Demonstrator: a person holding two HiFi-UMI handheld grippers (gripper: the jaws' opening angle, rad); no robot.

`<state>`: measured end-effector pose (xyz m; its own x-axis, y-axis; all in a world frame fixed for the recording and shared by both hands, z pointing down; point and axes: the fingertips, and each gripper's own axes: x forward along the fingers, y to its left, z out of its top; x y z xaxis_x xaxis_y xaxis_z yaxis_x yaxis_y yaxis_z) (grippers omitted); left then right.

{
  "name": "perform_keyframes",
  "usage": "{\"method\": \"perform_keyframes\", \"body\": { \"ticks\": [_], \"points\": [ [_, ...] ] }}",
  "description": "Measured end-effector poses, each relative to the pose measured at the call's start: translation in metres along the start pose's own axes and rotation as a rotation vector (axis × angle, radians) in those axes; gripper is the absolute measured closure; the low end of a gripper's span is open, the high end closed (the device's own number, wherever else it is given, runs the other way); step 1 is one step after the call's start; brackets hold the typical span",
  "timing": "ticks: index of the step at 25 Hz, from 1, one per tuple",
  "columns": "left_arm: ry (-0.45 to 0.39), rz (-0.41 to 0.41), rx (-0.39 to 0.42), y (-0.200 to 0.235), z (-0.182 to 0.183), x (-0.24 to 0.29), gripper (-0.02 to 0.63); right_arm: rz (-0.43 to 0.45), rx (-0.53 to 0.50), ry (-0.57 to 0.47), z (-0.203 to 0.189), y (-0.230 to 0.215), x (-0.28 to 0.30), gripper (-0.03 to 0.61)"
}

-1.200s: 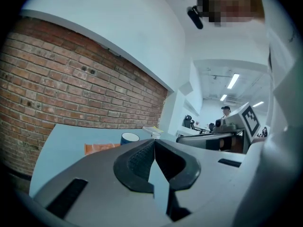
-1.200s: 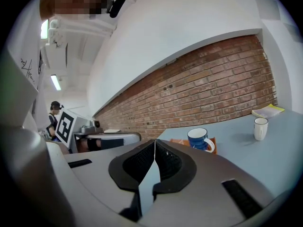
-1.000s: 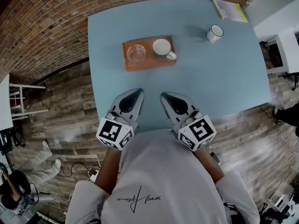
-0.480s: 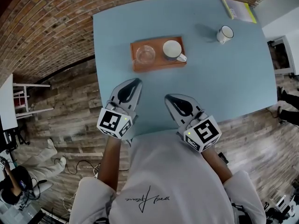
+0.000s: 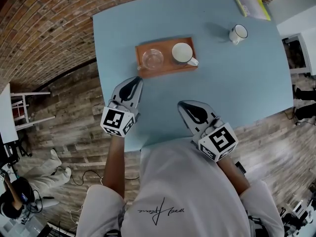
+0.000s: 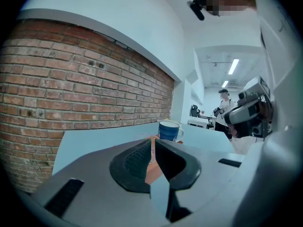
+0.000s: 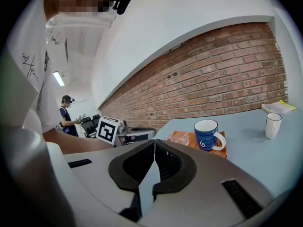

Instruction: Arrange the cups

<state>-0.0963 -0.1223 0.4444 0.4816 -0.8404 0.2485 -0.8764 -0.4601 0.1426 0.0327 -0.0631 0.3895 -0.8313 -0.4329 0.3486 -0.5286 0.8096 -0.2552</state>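
Forward and to the left has gone the left gripper [image 5: 138, 79] since a second ago, and its tip now sits just beside the near left corner of the orange tray [image 5: 165, 70]. The right gripper [image 5: 182, 104] stays over the near part of the blue table [image 5: 237, 83], well apart from the tray. Both grippers have their jaws pressed together with nothing between them.

On the tray, a clear glass cup [image 5: 152, 58] stands at the left. A mug [image 5: 183, 53] stands just beside it at the right, handle toward the right. The right gripper view shows this mug as blue with a white swirl on its side. A white mug with a dark rim [image 5: 238, 33] stands alone toward the far right of the table, well apart from the tray. A yellow-edged book [image 5: 252, 6] lies at the far right corner; its print is too small to read.

Each gripper's cube carries black-and-white square markers. The person's white shirt [image 5: 182, 191] bears a dark handwritten script that I cannot make out.
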Motion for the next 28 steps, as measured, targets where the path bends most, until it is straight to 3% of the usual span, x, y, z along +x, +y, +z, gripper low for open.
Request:
{"method": "perform_keyframes", "body": {
  "ticks": [7, 13, 14, 16, 22, 28],
  "points": [
    [0.027, 0.002, 0.042, 0.023, -0.014, 0.013, 0.602, 0.006, 0.016, 0.023, -0.006, 0.000, 0.004, 0.557],
    [0.045, -0.057, 0.069, 0.033, -0.022, 0.025, 0.601, 0.009, 0.028, 0.020, -0.004, 0.000, 0.008, 0.557],
    [0.048, -0.063, 0.068, 0.035, -0.024, 0.027, 0.597, 0.010, 0.028, 0.020, -0.004, 0.000, 0.008, 0.557],
    [0.054, -0.079, 0.061, 0.038, -0.026, 0.031, 0.505, 0.009, 0.028, 0.023, -0.005, 0.000, 0.009, 0.557],
    [0.085, -0.119, 0.077, 0.040, -0.036, 0.039, 0.485, -0.004, 0.038, 0.041, -0.009, -0.002, 0.012, 0.557],
    [0.143, -0.168, 0.170, 0.039, -0.049, 0.051, 0.483, 0.000, 0.044, 0.058, -0.012, 0.001, 0.016, 0.557]
  ]
}}
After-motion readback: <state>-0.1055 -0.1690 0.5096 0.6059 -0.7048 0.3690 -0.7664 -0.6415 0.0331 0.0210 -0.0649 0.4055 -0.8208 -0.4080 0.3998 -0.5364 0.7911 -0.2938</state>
